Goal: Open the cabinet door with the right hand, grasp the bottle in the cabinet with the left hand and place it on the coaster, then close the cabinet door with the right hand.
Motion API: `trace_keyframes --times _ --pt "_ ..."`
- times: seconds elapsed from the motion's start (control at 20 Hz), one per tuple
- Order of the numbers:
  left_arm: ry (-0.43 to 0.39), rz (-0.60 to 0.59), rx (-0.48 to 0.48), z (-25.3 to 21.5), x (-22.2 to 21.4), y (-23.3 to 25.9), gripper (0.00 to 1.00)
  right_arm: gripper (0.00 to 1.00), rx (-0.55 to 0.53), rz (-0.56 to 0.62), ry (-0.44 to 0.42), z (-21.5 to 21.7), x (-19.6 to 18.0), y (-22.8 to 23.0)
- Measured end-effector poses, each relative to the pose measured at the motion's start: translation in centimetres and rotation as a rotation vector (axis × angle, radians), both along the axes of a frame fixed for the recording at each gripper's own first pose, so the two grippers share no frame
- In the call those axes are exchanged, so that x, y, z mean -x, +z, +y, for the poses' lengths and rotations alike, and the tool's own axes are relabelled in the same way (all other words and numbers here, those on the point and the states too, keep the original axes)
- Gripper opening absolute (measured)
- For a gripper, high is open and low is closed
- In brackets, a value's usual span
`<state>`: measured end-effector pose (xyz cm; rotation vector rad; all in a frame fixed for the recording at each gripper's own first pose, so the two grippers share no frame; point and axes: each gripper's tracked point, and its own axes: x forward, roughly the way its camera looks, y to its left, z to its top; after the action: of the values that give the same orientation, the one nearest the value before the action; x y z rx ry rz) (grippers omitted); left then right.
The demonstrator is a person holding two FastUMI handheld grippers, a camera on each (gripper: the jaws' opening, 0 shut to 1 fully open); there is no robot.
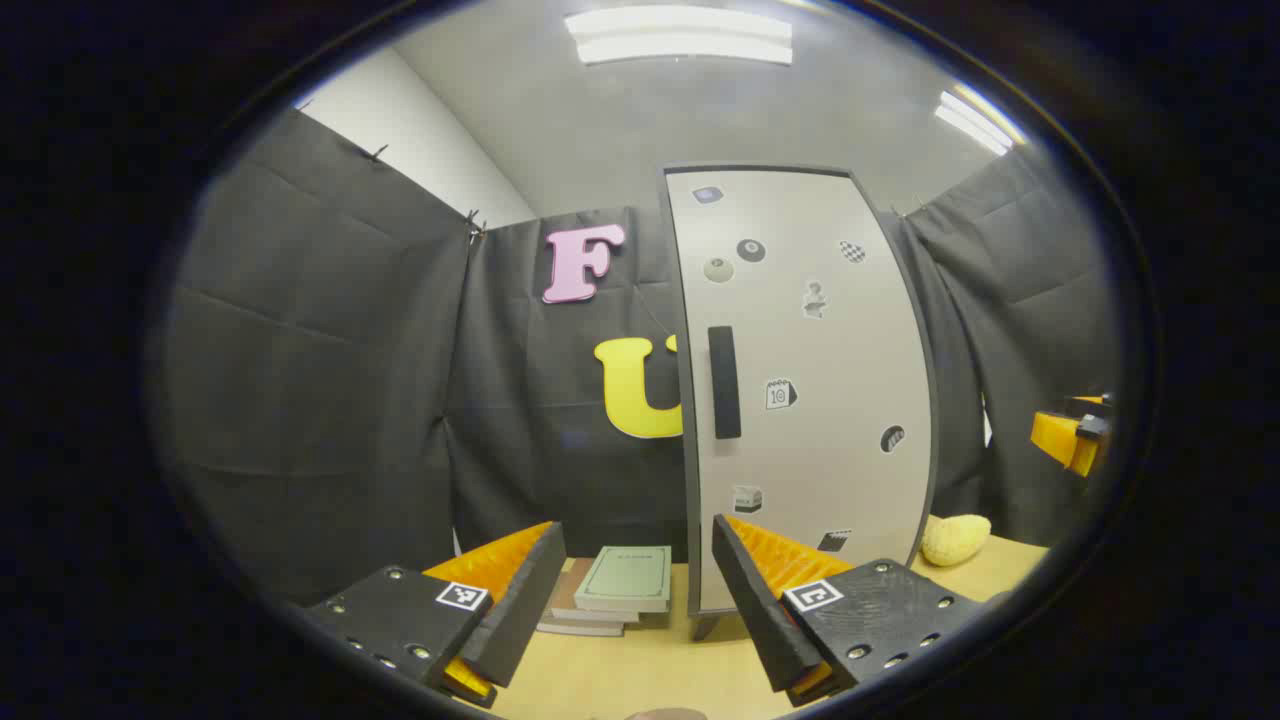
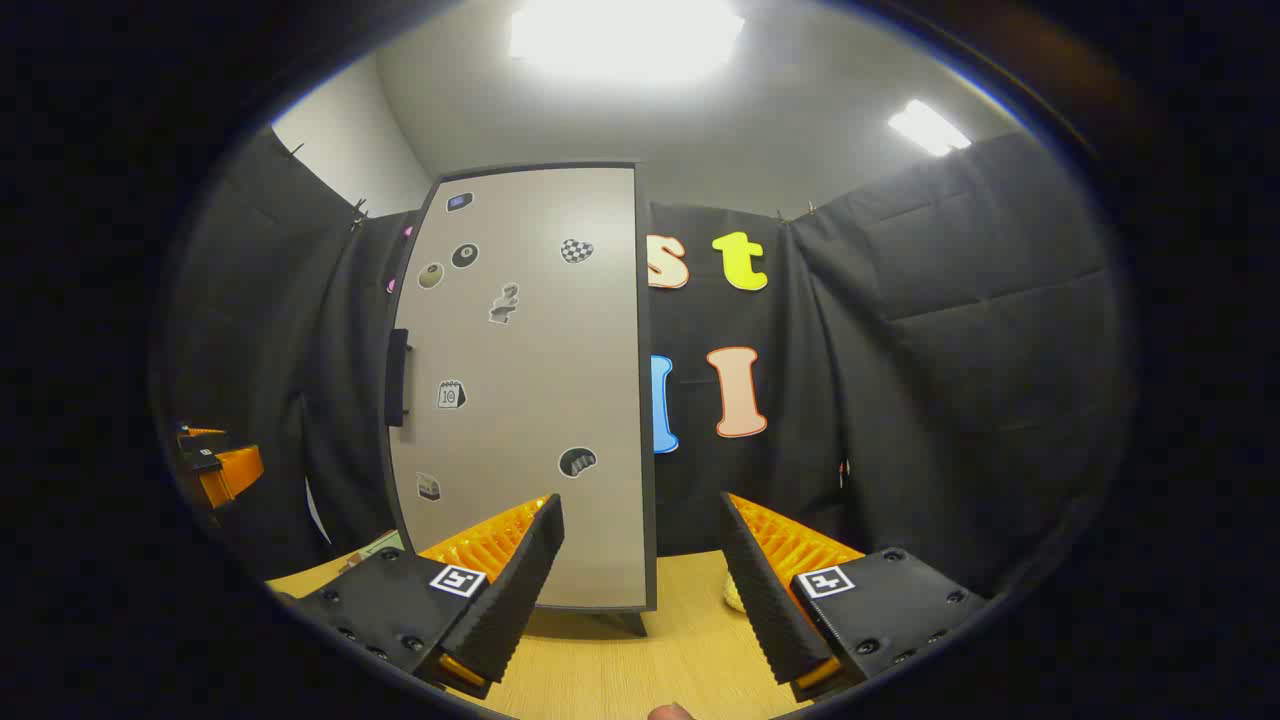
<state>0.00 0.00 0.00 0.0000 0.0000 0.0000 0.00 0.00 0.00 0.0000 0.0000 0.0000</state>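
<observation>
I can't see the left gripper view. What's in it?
A tall cabinet stands on a wooden table, its door shut, with a dark handle. The left gripper is open, holding nothing. A stack of books lies left of the cabinet.

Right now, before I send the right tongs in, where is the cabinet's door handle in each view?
Left gripper view: the door handle is a dark vertical bar just right of centre, near the door's left edge.
Right gripper view: it sits left of centre, on the door's left edge.
Shared landmark: the calendar sticker just right of the handle.
</observation>
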Motion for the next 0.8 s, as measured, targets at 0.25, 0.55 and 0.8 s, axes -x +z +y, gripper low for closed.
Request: trace_keyframes --times 0.25,0.55,0.8 --pt "0.004 -0.008 -0.004 0.43 -0.01 0.28 0.89 0.97 0.009 -0.005 -0.006 0.32 -0.05 0.11" --pt "0.010 -0.017 0.002 0.76 -0.25 0.58 0.89 0.97 0.022 -0.006 0.001 0.58 -0.22 -0.03" --pt "0.010 -0.018 0.002 0.70 -0.43 0.53 0.89 0.97 0.022 0.000 -0.001 0.56 -0.58 -0.22"
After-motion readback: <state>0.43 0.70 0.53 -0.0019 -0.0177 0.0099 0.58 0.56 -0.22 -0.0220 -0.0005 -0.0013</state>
